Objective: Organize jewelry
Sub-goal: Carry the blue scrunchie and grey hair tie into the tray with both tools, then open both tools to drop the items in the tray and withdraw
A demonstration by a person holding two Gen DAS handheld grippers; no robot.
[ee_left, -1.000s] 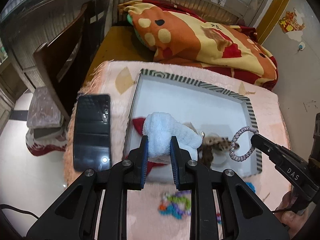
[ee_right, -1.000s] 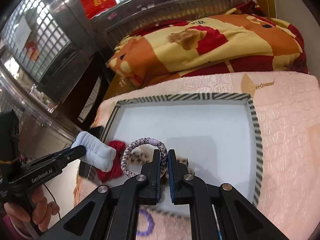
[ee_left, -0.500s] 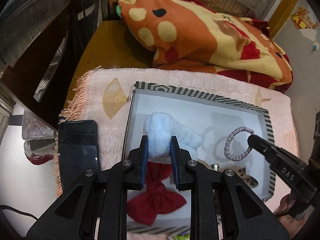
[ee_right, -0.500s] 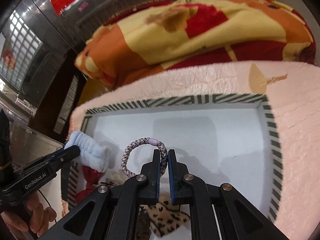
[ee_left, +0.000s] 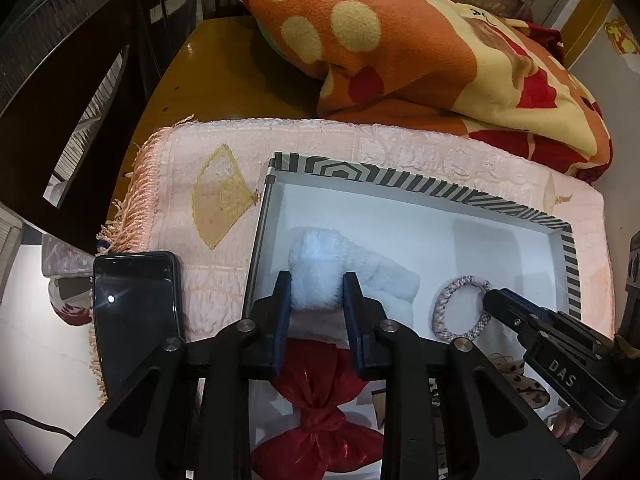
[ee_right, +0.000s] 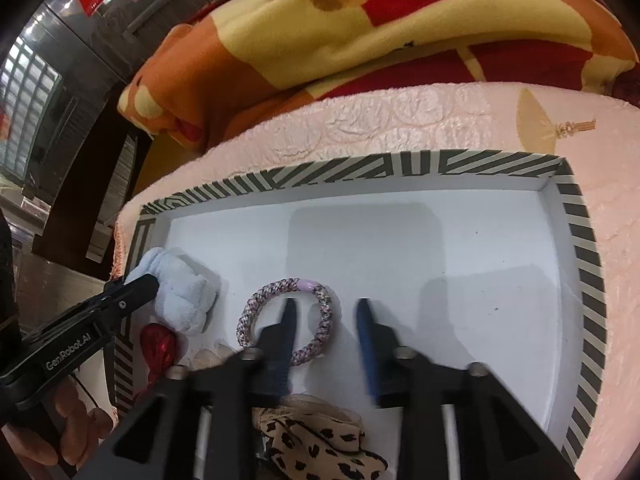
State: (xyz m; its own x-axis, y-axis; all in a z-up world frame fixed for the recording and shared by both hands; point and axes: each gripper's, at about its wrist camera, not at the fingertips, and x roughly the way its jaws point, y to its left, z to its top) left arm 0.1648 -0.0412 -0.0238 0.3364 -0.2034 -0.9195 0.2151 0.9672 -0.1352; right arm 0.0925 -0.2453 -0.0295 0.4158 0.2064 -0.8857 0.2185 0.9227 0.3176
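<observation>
A white tray with a striped rim [ee_left: 400, 182] [ee_right: 360, 166] lies on a pink mat. My left gripper [ee_left: 316, 280] is shut on a fluffy pale-blue scrunchie [ee_left: 320, 276] [ee_right: 182, 296], low over the tray's left side. My right gripper [ee_right: 326, 306] is open, its jaws spread. A braided pink-grey hair tie [ee_right: 286, 320] [ee_left: 460, 306] lies on the tray floor, with the left fingertip [ee_right: 289, 308] inside its loop. The right gripper also shows in the left wrist view [ee_left: 496, 300] beside the tie.
A red bow [ee_left: 320, 412] [ee_right: 158, 346] and a leopard-print scrunchie [ee_right: 320, 444] lie in the tray's near part. A black phone [ee_left: 136, 312] lies on the pink mat [ee_left: 192, 248] left of the tray. A folded orange blanket [ee_left: 400, 40] sits behind.
Both grippers moved forward and down into the tray. My right gripper opened and let go of the hair tie, which now lies on the tray floor. The left still holds the scrunchie.
</observation>
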